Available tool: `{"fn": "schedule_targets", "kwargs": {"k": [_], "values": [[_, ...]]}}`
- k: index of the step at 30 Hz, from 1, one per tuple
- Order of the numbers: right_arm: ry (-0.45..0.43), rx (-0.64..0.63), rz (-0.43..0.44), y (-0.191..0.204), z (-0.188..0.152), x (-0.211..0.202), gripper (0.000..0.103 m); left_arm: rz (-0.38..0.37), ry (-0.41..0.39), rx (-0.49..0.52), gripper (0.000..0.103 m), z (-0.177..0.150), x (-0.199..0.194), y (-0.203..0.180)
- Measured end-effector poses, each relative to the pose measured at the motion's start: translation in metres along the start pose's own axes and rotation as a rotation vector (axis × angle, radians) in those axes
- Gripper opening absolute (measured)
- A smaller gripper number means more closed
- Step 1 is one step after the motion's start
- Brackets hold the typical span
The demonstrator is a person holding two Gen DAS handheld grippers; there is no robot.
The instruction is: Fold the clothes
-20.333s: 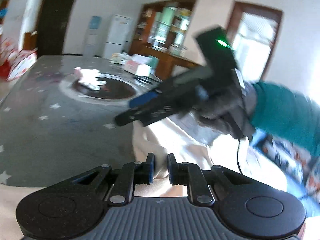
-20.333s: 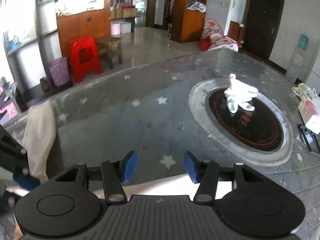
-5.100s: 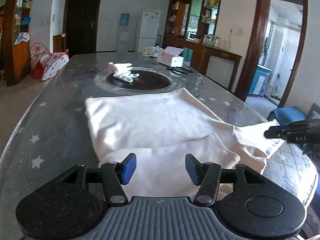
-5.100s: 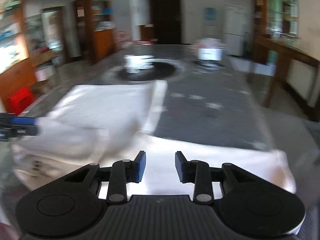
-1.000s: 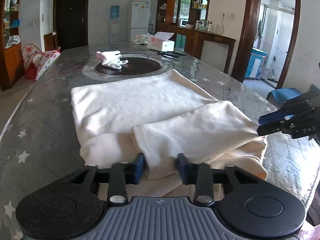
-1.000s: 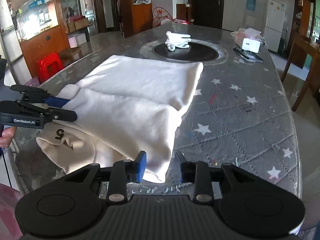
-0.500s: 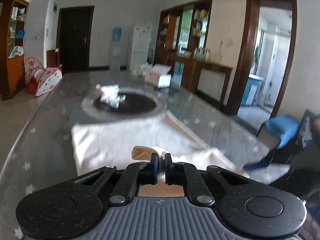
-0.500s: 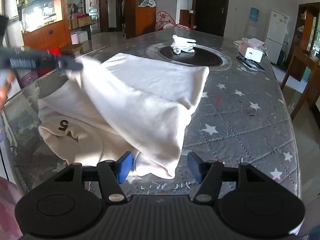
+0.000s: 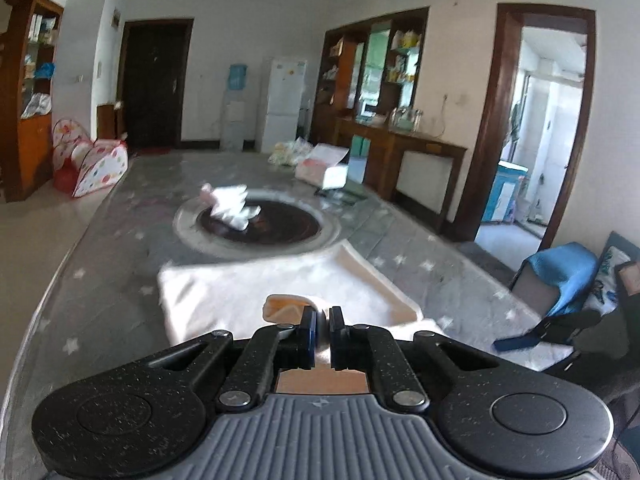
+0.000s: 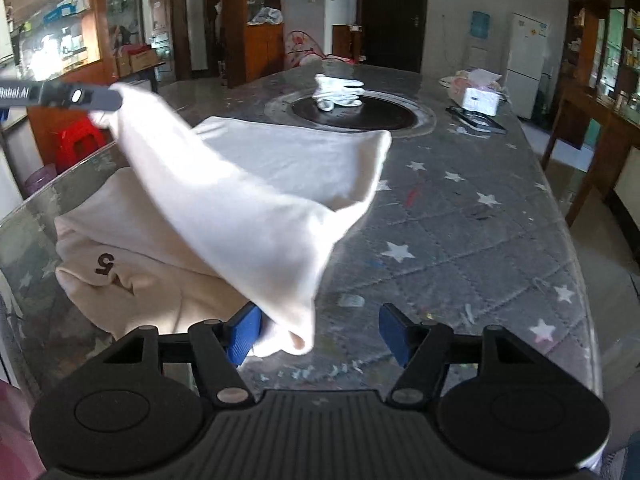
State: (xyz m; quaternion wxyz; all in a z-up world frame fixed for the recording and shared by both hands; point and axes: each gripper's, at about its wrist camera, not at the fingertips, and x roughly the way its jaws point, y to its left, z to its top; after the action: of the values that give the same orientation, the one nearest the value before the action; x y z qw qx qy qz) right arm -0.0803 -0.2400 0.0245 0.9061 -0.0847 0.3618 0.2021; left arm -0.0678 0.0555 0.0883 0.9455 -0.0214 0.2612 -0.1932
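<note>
A cream garment with a dark "5" printed near one corner lies on the grey star-patterned table. My left gripper is shut on a folded edge of the garment and holds it up above the table. In the right wrist view that left gripper lifts one sleeve-like flap high at the left, and the flap drapes down to its free end. My right gripper stands open at the table's near edge, with the flap's free end hanging between its blue fingers.
A dark round inset in the table's middle carries white gloves. A tissue box and a flat dark item lie at the far right. A blue chair stands right of the table. The table's near rim curves on the left.
My left gripper has shut on the garment's edge and lifted it off the table. My right gripper has let go of the flap's end and opened wide.
</note>
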Motion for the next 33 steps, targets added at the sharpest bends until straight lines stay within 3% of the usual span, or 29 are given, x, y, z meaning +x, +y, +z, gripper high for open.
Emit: {"fn": "schedule_targets", "kwargs": {"k": [4,9,14,19,26,33], "values": [[-0.010,-0.012,0.025,-0.002,0.005,-0.011,0.064,0.033,0.087,0.006,0.011,-0.020,0.011,0.008],[-0.050,-0.019,0.035,-0.006,0.026,-0.014,0.048,0.085,0.142,0.029,0.012,-0.037,0.016,0.013],[-0.058,-0.053,0.075,0.001,0.049,0.007,0.029,0.093,0.100,0.020,0.012,-0.032,0.008,0.015],[-0.054,-0.092,0.113,0.015,0.059,0.033,0.025,0.052,0.134,0.014,0.012,-0.036,0.024,0.013],[0.006,-0.100,0.077,0.012,0.050,0.054,0.022,0.013,0.191,-0.014,0.013,-0.048,0.047,0.018],[-0.033,-0.141,0.094,0.021,0.058,0.041,0.023,0.018,0.125,-0.013,0.024,-0.034,0.040,0.023]]}}
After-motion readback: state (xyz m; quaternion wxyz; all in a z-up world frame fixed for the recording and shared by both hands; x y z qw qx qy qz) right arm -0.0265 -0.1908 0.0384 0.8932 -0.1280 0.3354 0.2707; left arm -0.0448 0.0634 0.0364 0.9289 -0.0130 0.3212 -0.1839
